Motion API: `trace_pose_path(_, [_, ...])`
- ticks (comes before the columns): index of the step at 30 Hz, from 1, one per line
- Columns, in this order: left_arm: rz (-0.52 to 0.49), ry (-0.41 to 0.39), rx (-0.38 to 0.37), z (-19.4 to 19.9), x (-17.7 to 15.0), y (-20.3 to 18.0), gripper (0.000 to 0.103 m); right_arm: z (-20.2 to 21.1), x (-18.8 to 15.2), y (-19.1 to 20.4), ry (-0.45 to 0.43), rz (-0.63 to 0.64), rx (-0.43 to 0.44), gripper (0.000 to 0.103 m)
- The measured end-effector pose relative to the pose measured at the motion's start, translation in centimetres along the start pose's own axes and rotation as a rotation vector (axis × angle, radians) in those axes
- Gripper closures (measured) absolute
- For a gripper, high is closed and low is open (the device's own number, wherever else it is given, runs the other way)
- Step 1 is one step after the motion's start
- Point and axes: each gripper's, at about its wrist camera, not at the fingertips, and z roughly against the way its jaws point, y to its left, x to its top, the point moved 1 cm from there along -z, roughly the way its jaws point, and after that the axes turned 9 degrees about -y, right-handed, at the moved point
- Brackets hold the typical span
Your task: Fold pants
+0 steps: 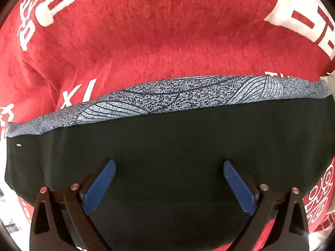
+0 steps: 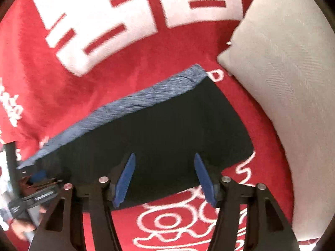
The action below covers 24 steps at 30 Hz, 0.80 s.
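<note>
The pants lie folded flat on a red blanket: a black layer (image 1: 167, 146) with a blue-grey patterned strip (image 1: 167, 96) showing along its far edge. My left gripper (image 1: 169, 165) is open and empty, hovering over the black cloth near its front. In the right wrist view the same black layer (image 2: 167, 129) and patterned strip (image 2: 129, 104) run diagonally. My right gripper (image 2: 165, 156) is open and empty over the black cloth's near edge. The left gripper (image 2: 39, 179) shows blurred at the far left of that view.
A red blanket with white lettering (image 1: 157, 31) covers the surface under the pants, also seen in the right wrist view (image 2: 83, 67). A large grey-white cushion (image 2: 282, 83) lies close to the right of the pants.
</note>
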Motion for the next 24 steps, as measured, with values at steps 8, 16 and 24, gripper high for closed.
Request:
trace_pose_path(8, [-0.013, -0.013, -0.005, 0.2, -0.4, -0.1, 0.000, -3.4, -1.8, 1.4, 0.042, 0.080, -0.010, 0.028])
trace_pose_path(16, [-0.010, -0.016, -0.010, -0.2, -0.5, 0.5, 0.000, 0.0, -3.9, -1.1, 0.026, -0.017, 0.047, 0.027])
trace_pose_path(24, [-0.036, -0.067, -0.036, 1.1, 2.6, -2.5, 0.000, 1.5, -7.2, -4.7, 0.043, -0.114, 0.076, 0.027])
